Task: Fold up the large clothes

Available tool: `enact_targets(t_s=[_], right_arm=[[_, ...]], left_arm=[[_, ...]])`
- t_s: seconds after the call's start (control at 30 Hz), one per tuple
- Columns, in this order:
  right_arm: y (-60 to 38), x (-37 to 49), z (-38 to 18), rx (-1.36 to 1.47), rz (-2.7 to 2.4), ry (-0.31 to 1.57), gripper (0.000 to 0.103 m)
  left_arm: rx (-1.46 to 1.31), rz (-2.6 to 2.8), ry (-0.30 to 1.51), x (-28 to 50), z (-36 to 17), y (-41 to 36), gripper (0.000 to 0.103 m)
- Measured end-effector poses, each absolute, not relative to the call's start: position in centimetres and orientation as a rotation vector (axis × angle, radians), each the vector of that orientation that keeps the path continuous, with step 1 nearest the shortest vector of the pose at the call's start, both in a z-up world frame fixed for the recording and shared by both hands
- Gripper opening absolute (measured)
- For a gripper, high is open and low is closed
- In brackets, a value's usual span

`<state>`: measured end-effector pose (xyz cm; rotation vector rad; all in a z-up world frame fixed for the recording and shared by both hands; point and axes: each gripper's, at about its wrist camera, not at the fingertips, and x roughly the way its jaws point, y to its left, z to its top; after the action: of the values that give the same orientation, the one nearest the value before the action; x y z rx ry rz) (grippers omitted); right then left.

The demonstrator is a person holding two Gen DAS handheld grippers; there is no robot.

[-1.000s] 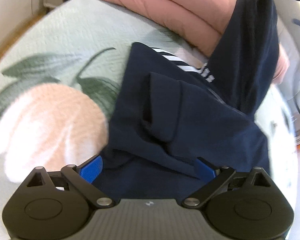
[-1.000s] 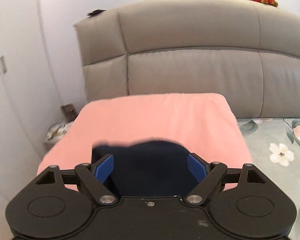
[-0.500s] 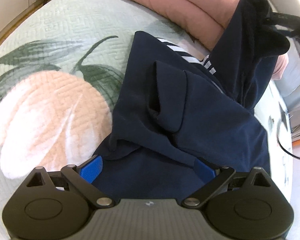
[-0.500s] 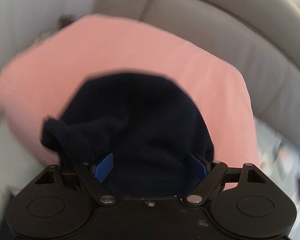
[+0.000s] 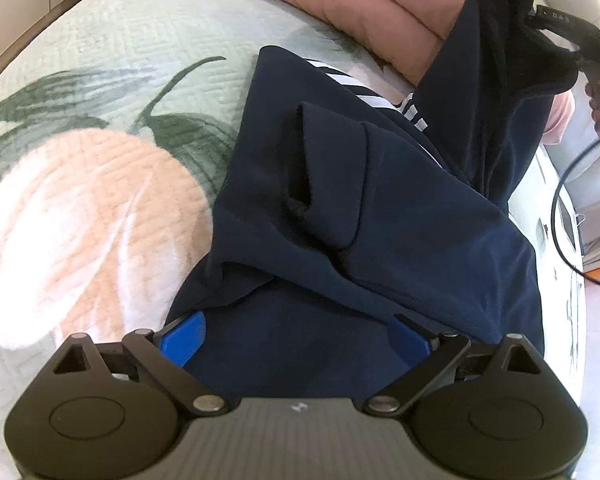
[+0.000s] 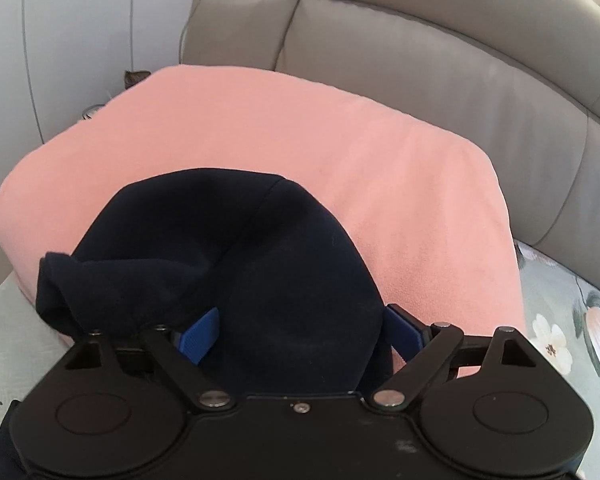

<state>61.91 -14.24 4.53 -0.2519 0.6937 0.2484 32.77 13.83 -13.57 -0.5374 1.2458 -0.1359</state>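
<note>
A navy garment [image 5: 380, 220] with white stripes [image 5: 364, 92] lies crumpled on the floral bedspread [image 5: 100, 80], filling the centre and right of the left wrist view. One loose fold stands up in the middle of the frame, and a long part rises toward the upper right, where the right gripper [image 5: 580, 36] holds it up in front of the pink folded blanket [image 5: 340, 0].

The left gripper [image 5: 296, 336] sits at the bottom of its view with its blue fingers [image 5: 182, 338] set wide; navy cloth fills the gap between them, but I cannot tell whether they are pinching it.

In the right wrist view the right gripper [image 6: 300, 332] also has its blue pads [image 6: 200, 334] spread, with a bunch of the navy garment [image 6: 240, 260] bulging out between and over them, held. Behind it lie the pink folded blanket [image 6: 340, 140] and the grey padded headboard [image 6: 420, 40]; the floral bedspread [image 6: 560, 320] shows at lower right.
</note>
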Motion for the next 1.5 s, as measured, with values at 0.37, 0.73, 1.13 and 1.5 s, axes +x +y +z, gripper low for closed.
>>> enact_targets(t_s=[0.37, 0.73, 1.13, 1.5], right_arm=[[-18.4, 43.8, 6.8, -0.519, 0.696, 0.292, 0.019], [-25.3, 25.8, -6.9, -0.406, 0.814, 0.740, 0.099], [-32.1, 34.4, -13.5, 0.606, 0.368, 0.951, 0.008], [-31.9, 31.8, -12.4, 0.137, 0.199, 0.975, 0.047]], left_arm=[[-0.559, -0.114, 1.176, 31.1, -10.7, 15.4, 0.099], [-0.682, -0.165, 1.075, 30.7, -7.7, 15.9, 0.103], [-0.656, -0.304, 1.169, 35.5, -13.2, 6.8, 0.014], [-0.729, -0.257, 1.203, 31.4, -16.2, 8.3, 0.027]])
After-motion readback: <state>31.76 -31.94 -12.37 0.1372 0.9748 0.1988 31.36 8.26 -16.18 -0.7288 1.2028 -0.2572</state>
